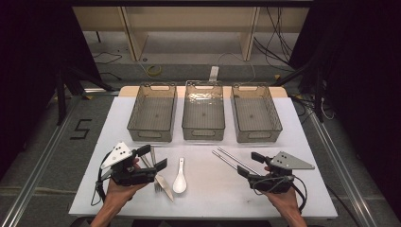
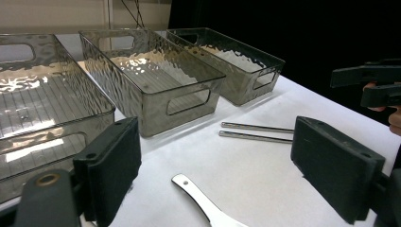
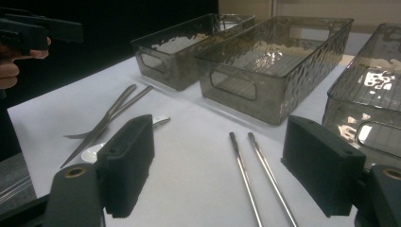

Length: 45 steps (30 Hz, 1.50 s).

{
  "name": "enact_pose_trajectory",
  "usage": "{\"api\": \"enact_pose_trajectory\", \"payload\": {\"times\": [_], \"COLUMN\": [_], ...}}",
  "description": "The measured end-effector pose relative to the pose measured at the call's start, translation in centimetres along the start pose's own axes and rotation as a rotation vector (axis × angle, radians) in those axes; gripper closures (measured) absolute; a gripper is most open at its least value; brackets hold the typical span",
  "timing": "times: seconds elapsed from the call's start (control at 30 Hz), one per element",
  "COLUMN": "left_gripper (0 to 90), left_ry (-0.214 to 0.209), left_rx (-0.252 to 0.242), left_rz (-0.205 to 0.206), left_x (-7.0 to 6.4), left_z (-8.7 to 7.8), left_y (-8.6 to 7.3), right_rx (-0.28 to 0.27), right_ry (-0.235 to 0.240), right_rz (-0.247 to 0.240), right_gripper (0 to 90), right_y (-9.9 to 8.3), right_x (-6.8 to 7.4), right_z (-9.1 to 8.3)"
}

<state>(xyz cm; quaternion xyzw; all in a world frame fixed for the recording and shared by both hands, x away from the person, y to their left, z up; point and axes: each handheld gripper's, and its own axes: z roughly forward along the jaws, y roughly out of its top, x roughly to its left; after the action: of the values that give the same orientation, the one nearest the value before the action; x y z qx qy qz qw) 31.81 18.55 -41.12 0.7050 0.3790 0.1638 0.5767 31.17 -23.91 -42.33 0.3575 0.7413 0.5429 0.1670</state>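
Note:
Cutlery lies on the white table: a white spoon, a metal fork and knife beside it, and a pair of metal chopsticks. My left gripper stands open over the fork and knife, holding nothing. In the left gripper view the spoon's handle lies between the wide jaws, with the chopsticks beyond. My right gripper is open just right of the chopsticks. In the right gripper view the chopsticks run between its jaws, and the fork and knife lie further left.
Three smoked clear bins stand in a row at the back: left, middle, right. All three look empty. The table's front edge runs close under both hands. A wooden frame and cables sit on the floor behind.

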Motion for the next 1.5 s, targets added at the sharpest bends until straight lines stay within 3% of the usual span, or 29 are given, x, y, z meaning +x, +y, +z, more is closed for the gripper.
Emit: {"api": "enact_pose_trajectory", "payload": {"times": [0.37,0.6,0.87,1.07,1.13,1.3,1.5], "left_gripper": [16.4,16.3,16.3,16.3,16.4,16.3,16.3], "left_ry": [0.002,0.008,0.011,0.014,0.016,0.016,0.020], "left_rx": [0.000,0.000,0.002,0.001,0.000,0.000,0.001], "left_rz": [0.000,0.002,0.001,0.003,0.005,0.008,0.008], "left_x": [0.0,0.0,0.0,0.0,0.0,0.0,0.0], "left_z": [0.0,0.0,0.0,0.0,0.0,0.0,0.0], "left_y": [0.0,0.0,0.0,0.0,0.0,0.0,0.0], "right_rx": [0.072,0.179,0.369,0.548,0.583,0.688,0.789], "right_ry": [0.004,0.007,0.011,-0.032,-0.051,-0.037,-0.067], "right_rz": [-0.024,-0.063,-0.108,-0.169,-0.182,-0.169,-0.162], "right_gripper": [27.6,30.0,30.0,31.0,32.4,35.7,38.7], "right_y": [0.8,1.7,3.1,4.2,4.5,4.8,4.1], "right_x": [-0.3,-1.0,-2.1,-2.9,-3.2,-4.2,-5.1], "right_z": [0.3,0.9,2.1,3.8,4.3,5.4,6.9]}}
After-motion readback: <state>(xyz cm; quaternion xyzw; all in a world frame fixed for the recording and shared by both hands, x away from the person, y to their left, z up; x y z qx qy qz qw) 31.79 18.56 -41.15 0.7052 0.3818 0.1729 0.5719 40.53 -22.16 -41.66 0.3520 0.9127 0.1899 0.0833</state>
